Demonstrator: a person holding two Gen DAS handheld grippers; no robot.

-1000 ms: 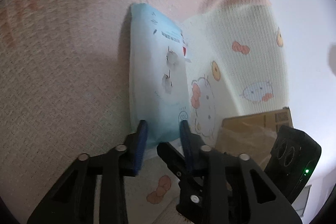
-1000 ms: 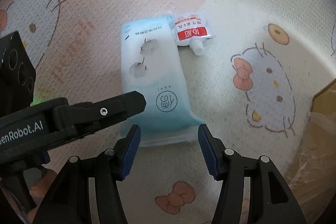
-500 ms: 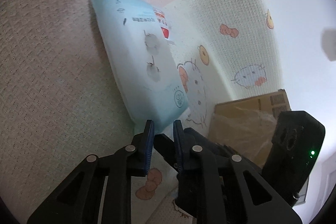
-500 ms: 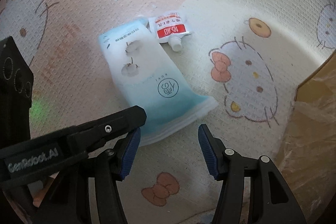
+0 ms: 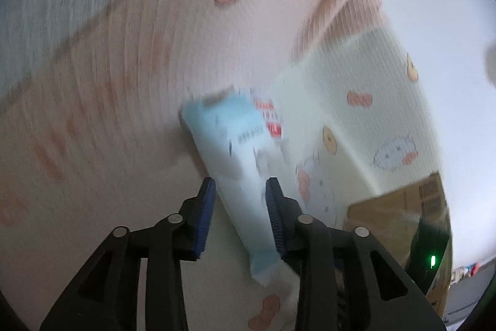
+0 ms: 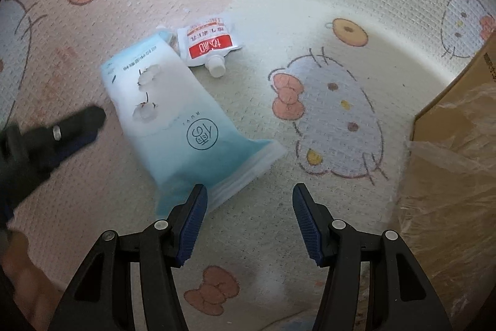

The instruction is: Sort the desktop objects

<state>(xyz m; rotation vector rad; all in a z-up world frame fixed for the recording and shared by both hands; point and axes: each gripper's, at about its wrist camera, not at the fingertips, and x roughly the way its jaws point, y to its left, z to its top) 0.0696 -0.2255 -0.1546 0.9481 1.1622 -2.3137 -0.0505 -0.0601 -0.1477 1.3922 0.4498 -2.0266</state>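
Reopened left hand-held gripper [image 5: 238,191] (glossy pouch [image 6: 183,126])

Light-blue tissue pack [image 6: 173,120] flat on mat, lying diagonally. Small white-red spout pouch [image 6: 208,47] flat, touching its far corner, nozzle toward camera.

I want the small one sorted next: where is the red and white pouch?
In the right wrist view the red and white pouch lies on the mat, upper centre, against the far corner of the blue packet.
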